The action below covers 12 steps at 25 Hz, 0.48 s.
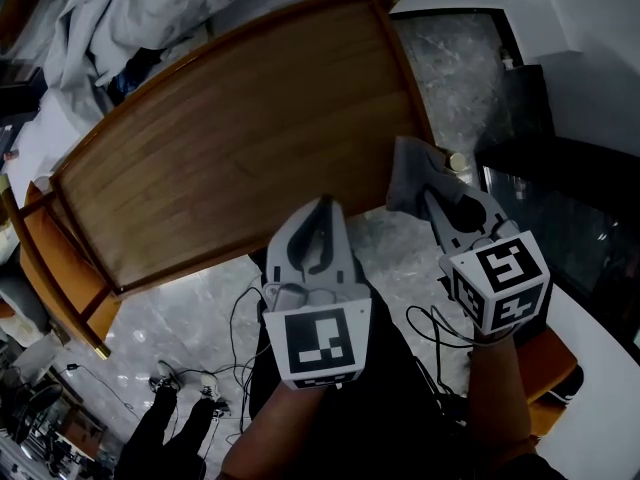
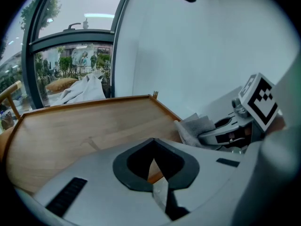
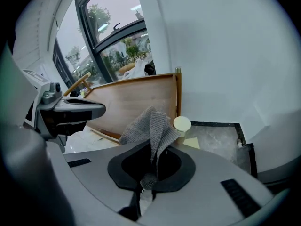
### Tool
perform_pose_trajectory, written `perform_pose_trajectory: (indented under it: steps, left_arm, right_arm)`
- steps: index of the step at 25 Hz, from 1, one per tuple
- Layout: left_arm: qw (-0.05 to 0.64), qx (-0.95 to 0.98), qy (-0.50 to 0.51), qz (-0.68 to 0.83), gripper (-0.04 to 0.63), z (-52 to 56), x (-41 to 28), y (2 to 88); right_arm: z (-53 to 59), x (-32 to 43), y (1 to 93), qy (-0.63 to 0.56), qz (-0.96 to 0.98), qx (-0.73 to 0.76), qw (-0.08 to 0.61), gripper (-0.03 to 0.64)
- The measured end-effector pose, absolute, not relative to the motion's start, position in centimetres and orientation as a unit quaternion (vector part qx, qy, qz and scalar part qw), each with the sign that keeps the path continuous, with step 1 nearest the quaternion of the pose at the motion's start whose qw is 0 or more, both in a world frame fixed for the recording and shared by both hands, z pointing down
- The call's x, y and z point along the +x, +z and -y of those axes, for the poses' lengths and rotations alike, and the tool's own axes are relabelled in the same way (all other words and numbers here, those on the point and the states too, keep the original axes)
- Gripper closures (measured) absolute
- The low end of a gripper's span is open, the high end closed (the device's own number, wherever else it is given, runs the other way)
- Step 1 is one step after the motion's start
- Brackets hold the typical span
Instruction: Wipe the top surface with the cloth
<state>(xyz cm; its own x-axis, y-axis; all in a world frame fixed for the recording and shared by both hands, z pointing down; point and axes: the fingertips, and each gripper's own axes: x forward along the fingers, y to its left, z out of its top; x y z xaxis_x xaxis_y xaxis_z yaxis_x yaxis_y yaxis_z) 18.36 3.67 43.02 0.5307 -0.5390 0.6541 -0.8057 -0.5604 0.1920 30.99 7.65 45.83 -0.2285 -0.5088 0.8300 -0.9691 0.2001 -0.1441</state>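
Lower end of the cloth buried between the jaws of the right tool, near edge of the wooden surface behind the left tool, white fabric heap cut by the top edge, lower-left floor clutter too small to tell

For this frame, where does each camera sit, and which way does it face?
Head view: on the person's head, looking steeply down at the wooden top; shows the left gripper, right gripper and arms.
Left gripper view: on the left gripper, facing along its shut, empty jaws across the wood; the right gripper shows at right.
Right gripper view: on the right gripper, facing along jaws shut on the grey cloth toward the top's corner; the left gripper shows at left.
Shared: all three show the wooden top and the cloth.
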Motion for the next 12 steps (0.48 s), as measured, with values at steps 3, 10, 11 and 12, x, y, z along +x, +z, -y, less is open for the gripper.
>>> perform_pose_trajectory:
  steps: [3, 10, 11, 12]
  left_arm:
    - [0.243, 0.84, 0.274, 0.4, 0.584, -3.8, 18.4, 43.1]
    - [0.237, 0.839, 0.28, 0.402, 0.584, -4.0, 18.0, 43.2]
    - [0.237, 0.839, 0.279, 0.402, 0.584, -4.0, 17.9, 43.2]
    - [0.237, 0.841, 0.277, 0.401, 0.584, -4.0, 17.9, 43.3]
  right_arm:
    - [-7.9, 31.6, 45.8, 0.346, 0.698, 0.531, 0.332, 0.589]
    - [-8.4, 32.5, 45.2, 0.332, 0.69, 0.548, 0.337, 0.589]
    - [-8.4, 32.4, 45.1, 0.329, 0.691, 0.548, 0.338, 0.589]
    - [-8.3, 32.3, 44.9, 0.325, 0.692, 0.548, 0.338, 0.589]
